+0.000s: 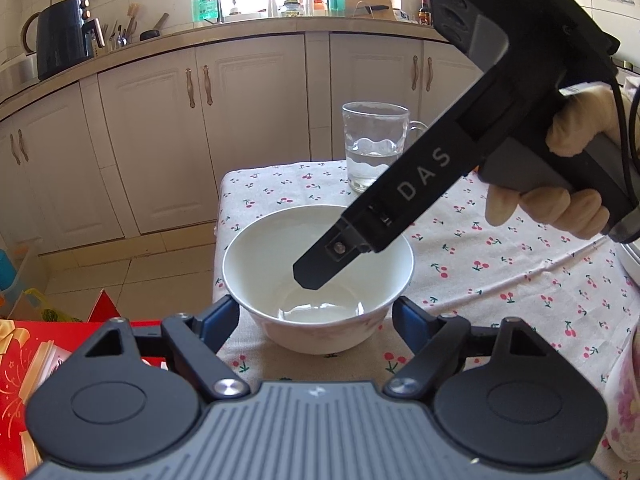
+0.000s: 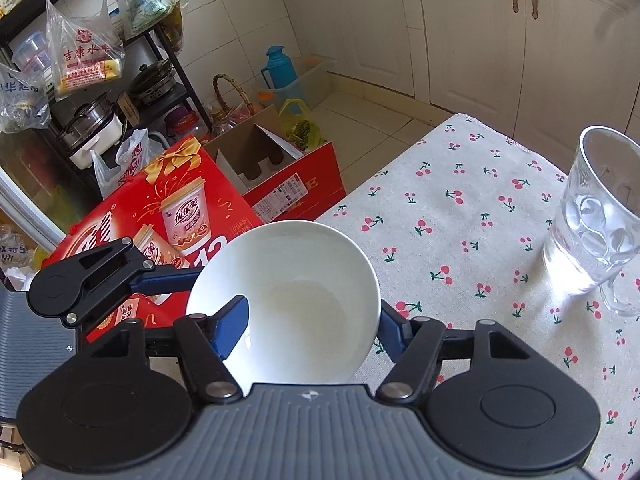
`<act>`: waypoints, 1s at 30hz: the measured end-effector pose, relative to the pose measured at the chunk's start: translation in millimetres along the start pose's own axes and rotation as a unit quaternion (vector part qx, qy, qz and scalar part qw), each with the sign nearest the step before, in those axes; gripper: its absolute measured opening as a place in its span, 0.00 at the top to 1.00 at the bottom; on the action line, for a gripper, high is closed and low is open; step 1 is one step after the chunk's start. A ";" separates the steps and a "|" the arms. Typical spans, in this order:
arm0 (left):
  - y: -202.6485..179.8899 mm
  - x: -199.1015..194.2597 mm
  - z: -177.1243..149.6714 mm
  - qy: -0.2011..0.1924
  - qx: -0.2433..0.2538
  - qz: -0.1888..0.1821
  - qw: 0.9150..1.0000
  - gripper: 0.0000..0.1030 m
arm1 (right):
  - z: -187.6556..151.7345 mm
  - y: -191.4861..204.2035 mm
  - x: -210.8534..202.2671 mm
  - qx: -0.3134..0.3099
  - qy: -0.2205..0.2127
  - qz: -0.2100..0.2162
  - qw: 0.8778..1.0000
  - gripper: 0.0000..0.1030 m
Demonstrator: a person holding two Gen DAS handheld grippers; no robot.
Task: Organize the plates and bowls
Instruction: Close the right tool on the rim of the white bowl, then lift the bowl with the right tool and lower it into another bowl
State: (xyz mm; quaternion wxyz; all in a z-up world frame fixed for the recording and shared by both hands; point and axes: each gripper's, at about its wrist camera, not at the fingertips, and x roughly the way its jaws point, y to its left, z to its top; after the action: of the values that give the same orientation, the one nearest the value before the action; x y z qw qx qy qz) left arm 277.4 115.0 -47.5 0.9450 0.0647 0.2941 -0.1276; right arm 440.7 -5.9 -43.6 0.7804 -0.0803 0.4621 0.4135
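A white bowl (image 1: 316,280) stands near the left corner of the table with the cherry-print cloth (image 1: 500,264). My left gripper (image 1: 316,316) is open, its blue fingers on either side of the bowl's near wall, apart from it. My right gripper (image 2: 308,320) is open over the same bowl (image 2: 296,292); its left finger (image 2: 232,328) is inside the bowl and its right finger is outside the rim. In the left wrist view the right gripper (image 1: 312,276) reaches down from the upper right with a fingertip in the bowl.
A glass mug (image 1: 374,144) with some water stands behind the bowl, also in the right wrist view (image 2: 596,216). Red gift boxes (image 2: 168,216) lie on the floor left of the table. White cabinets (image 1: 160,128) line the back wall.
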 end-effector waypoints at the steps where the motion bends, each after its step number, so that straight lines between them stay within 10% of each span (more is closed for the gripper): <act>1: 0.3 -0.6 0.6 0.000 -0.001 -0.001 1.000 0.19 | -0.7 0.7 -0.5 -0.002 0.001 0.000 1.000 0.29; 30: -75.4 -101.1 -1.0 -0.017 0.025 -0.034 0.999 0.19 | -75.9 52.5 -113.6 -0.021 -0.036 0.001 0.999 0.29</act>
State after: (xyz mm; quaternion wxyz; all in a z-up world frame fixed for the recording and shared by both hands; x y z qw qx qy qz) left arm 175.4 63.4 5.9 0.9432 0.0757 0.2765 -0.1678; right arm 326.9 -75.4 16.8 0.7941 -0.0813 0.4249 0.4268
